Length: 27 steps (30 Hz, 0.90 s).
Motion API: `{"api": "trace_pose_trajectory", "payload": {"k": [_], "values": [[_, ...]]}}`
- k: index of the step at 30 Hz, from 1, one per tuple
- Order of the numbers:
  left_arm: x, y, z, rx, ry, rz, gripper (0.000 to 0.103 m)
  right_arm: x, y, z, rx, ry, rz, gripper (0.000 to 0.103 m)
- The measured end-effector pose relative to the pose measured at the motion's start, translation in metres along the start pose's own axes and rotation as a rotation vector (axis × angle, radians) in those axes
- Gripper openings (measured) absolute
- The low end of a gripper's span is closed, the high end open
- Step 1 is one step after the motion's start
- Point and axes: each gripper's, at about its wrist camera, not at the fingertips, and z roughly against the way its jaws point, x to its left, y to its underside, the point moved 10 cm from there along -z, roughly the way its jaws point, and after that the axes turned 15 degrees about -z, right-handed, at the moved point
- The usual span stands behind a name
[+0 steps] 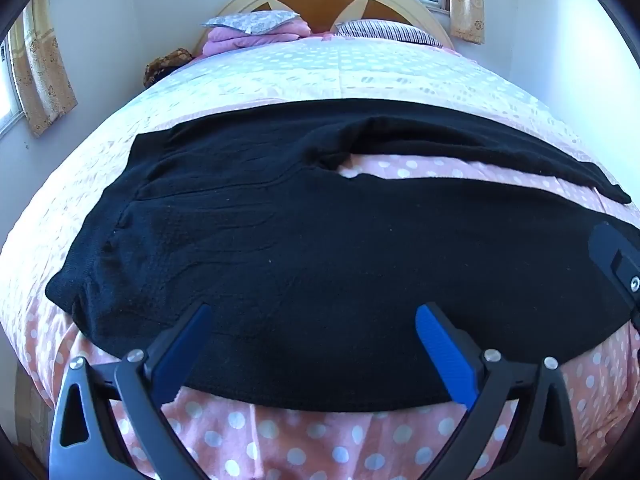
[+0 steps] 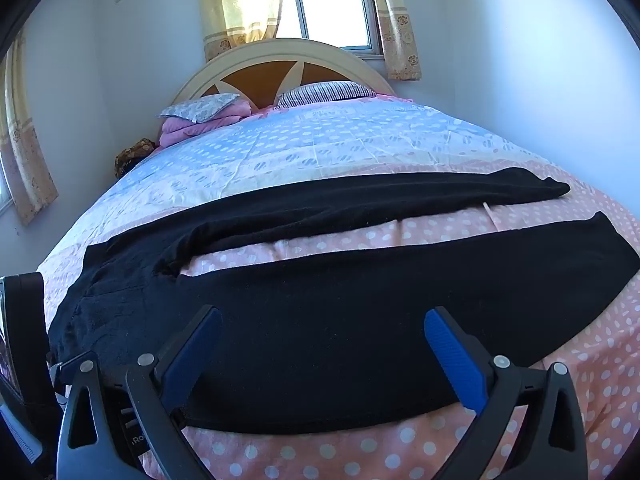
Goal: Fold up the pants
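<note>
- The pants [image 1: 304, 264] lie spread flat across the near part of the bed [image 1: 360, 68], waistband to my left, the two legs running off to the right with a strip of dotted cover showing between them.
- Nothing is folded yet, so I judge the step in hand is the first one: bring one leg over onto the other.
- My left gripper [image 1: 314, 344] hangs over the near edge of the seat and upper leg, jaws spread as wide as they go and holding nothing; the cloth sits below the blue pads, not pinched.
- My right gripper [image 2: 324, 350] sits further along the near leg, jaws likewise wide apart and empty.
- Both point forward and down at the near hem line, the left tilted more steeply than the right.
- To do this well I would bite only the near edge of the near leg with both grippers, taking both layers of knit and none of the bed cover.
- I would lift both ends together and carry them across level, so the leg lands on the far one with the edges matched.
- The far leg [image 2: 400, 196] looks rumpled near the crotch; I expect it needs smoothing or the fold will sit lumpy.
- The knit looks soft and thick, so a shallow pinch could slip.
</note>
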Motion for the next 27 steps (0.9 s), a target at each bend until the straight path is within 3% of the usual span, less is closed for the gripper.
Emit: {"api": "trace_pose_trajectory", "payload": {"k": [27], "values": [[-0.0025, 0.0043, -0.0034, 0.012, 0.004, 0.0, 0.103, -0.0027, 0.004, -0.0018, 0.012, -0.003, -0.01, 0.102]]}}
